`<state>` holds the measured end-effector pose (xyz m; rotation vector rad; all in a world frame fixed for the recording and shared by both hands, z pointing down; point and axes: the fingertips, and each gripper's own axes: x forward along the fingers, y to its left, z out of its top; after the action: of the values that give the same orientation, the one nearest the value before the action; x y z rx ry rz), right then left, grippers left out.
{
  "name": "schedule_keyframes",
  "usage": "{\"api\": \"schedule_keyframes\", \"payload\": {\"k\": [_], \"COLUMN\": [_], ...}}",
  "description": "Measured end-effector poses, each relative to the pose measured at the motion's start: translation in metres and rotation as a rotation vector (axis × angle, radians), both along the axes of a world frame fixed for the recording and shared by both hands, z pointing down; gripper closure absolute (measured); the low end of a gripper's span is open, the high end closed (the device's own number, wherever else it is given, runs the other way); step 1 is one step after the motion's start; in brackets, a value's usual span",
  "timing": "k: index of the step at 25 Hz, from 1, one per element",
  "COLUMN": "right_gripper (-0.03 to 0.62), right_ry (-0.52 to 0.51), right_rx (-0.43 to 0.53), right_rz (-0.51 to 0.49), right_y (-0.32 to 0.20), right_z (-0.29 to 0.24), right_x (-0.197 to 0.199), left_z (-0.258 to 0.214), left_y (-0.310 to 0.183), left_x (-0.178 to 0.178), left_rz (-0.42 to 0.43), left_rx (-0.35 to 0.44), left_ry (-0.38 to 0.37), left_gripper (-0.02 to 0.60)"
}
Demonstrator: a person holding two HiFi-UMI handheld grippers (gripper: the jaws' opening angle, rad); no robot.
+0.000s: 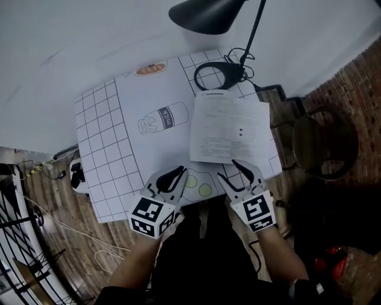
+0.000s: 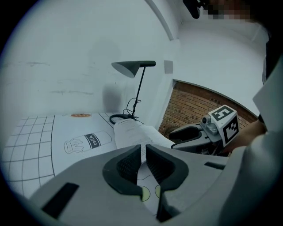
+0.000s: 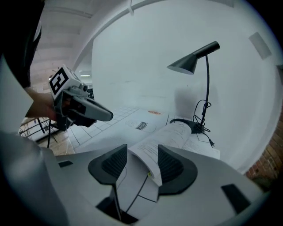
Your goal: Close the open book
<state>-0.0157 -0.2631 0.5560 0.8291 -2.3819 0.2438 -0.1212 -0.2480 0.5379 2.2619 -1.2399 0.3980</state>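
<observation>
Right gripper [image 3: 142,151]: jaws spread wide, near edge of the open book [image 1: 229,128] showing between them, pads not pressing on it. Left gripper [image 2: 143,152]: jaws almost together, nothing between, near the book's near-left corner. Book: flat, pages up, on gridded mat [image 1: 98,137], near desk lamp [image 1: 208,15]

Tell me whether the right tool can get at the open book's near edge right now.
Probably yes: the right tool has its jaws apart, the near edge of the book lies between them, and nothing blocks the way.
</observation>
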Motion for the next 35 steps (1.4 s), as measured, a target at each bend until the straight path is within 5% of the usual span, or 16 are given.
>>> {"api": "schedule_keyframes", "payload": {"k": [12,18,30,35], "right_gripper": [0.361,0.361,0.379,0.439], "right_ry": [0.152,0.257,0.298,0.247], "right_rx": [0.022,0.124,0.193,0.201], "right_rz": [0.004,-0.049,-0.088,-0.066], "right_y": [-0.012,-0.025,-0.028,-0.021], "right_z": [0.072,0.081,0.078,0.070], "right_x": [0.003,-0.005,-0.016,-0.018], "left_z": [0.061,0.072,0.077,0.077], "left_y": [-0.002,0.000,0.007,0.011], "left_x": [0.008,0.001,-0.003,-0.003], "left_rz": [-0.002,-0.016,-0.001,0.011], "left_rx": [-0.058,-0.075,-0.080,-0.085], "left_ry": [0.006,0.001,-0.001,0.001], "left_gripper": [0.541,0.541,0.541,0.541]}}
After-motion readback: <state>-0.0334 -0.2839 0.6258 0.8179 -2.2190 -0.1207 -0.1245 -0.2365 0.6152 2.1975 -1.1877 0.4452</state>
